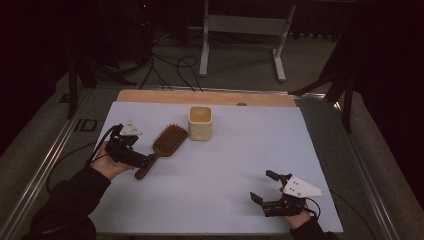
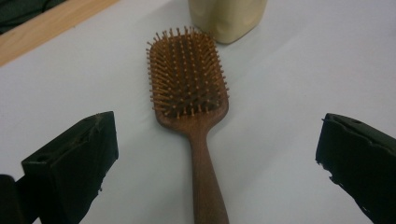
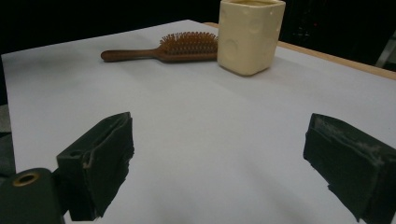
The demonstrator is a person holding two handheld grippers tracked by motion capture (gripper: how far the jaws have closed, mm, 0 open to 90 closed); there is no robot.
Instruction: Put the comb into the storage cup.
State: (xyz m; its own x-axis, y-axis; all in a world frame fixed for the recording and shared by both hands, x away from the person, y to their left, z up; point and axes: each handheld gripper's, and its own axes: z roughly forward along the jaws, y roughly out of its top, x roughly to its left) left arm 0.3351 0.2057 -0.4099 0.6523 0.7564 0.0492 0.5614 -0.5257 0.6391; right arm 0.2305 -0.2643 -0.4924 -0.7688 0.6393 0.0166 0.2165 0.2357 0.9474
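A brown wooden paddle hairbrush (image 1: 165, 142) lies bristles up on the white sheet (image 1: 225, 165), handle toward the near left. Behind its head stands a cream square cup (image 1: 200, 122), upright. My left gripper (image 1: 142, 160) is at the brush's handle end. In the left gripper view it (image 2: 215, 128) is open wide, with the hairbrush (image 2: 189, 79) lying between and ahead of the jaws, which do not touch it. My right gripper (image 1: 262, 186) rests open at the near right with nothing in it. In the right gripper view it (image 3: 219, 126) faces the hairbrush (image 3: 163, 50) and the cup (image 3: 250, 35).
The sheet covers a wooden table whose bare far edge (image 1: 205, 96) shows behind the cup. Metal rails (image 1: 45, 165) run along both sides. Beyond the table, cables (image 1: 170, 67) lie on the floor beside a white frame's legs (image 1: 204, 55).
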